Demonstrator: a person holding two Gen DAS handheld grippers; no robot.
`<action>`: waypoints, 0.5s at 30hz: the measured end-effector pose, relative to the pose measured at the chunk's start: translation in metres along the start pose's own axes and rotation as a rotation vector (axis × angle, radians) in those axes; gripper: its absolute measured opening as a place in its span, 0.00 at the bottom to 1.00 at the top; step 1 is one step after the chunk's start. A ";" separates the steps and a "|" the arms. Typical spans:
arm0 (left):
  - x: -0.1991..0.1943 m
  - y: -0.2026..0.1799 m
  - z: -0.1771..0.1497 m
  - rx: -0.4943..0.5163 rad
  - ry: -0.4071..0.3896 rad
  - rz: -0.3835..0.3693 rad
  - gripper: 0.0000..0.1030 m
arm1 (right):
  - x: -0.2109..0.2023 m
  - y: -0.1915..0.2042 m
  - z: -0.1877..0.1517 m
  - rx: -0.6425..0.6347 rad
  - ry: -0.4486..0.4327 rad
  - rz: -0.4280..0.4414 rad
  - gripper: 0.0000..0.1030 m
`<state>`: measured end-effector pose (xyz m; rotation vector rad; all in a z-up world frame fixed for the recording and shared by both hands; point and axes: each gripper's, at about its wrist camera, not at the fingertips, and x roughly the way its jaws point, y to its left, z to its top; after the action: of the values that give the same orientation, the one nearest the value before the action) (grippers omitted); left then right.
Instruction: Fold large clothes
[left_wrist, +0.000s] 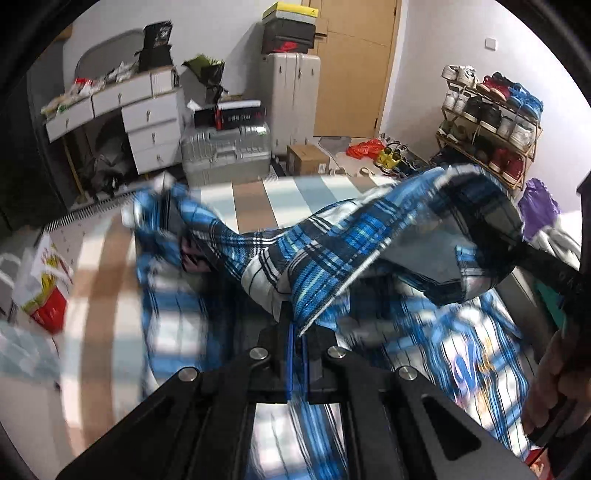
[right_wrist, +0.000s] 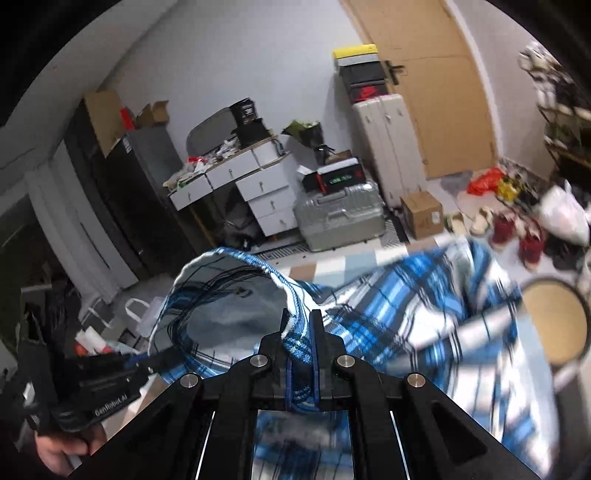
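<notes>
A large blue, white and black plaid shirt (left_wrist: 325, 240) hangs lifted above a striped mat (left_wrist: 255, 199); its lower part is motion-blurred. My left gripper (left_wrist: 295, 317) is shut on a hem edge of the shirt. My right gripper (right_wrist: 301, 323) is shut on another edge of the plaid shirt (right_wrist: 424, 295), whose frayed threads hang at the left. The right gripper's body shows at the right of the left wrist view (left_wrist: 546, 258), under the cloth. The left gripper's body shows at the lower left of the right wrist view (right_wrist: 96, 384).
A white drawer desk (left_wrist: 144, 114), silver suitcases (left_wrist: 225, 151), a cardboard box (left_wrist: 306, 158) and a shoe rack (left_wrist: 491, 118) stand beyond the mat. A red and white bag (left_wrist: 44, 291) lies left. A round stool (right_wrist: 554, 321) is at the right.
</notes>
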<state>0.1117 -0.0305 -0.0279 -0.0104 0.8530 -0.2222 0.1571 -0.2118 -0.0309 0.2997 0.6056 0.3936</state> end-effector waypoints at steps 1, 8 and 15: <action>0.000 -0.001 -0.010 -0.014 0.017 -0.017 0.00 | -0.004 -0.002 -0.010 0.014 0.007 -0.011 0.06; 0.014 -0.006 -0.051 -0.105 0.133 -0.071 0.00 | -0.007 -0.026 -0.081 0.111 0.152 -0.129 0.07; 0.023 -0.007 -0.054 -0.127 0.182 -0.106 0.00 | 0.005 -0.039 -0.107 0.132 0.329 -0.149 0.15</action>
<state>0.0845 -0.0376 -0.0794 -0.1566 1.0481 -0.2704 0.1066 -0.2272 -0.1320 0.3155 0.9735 0.2604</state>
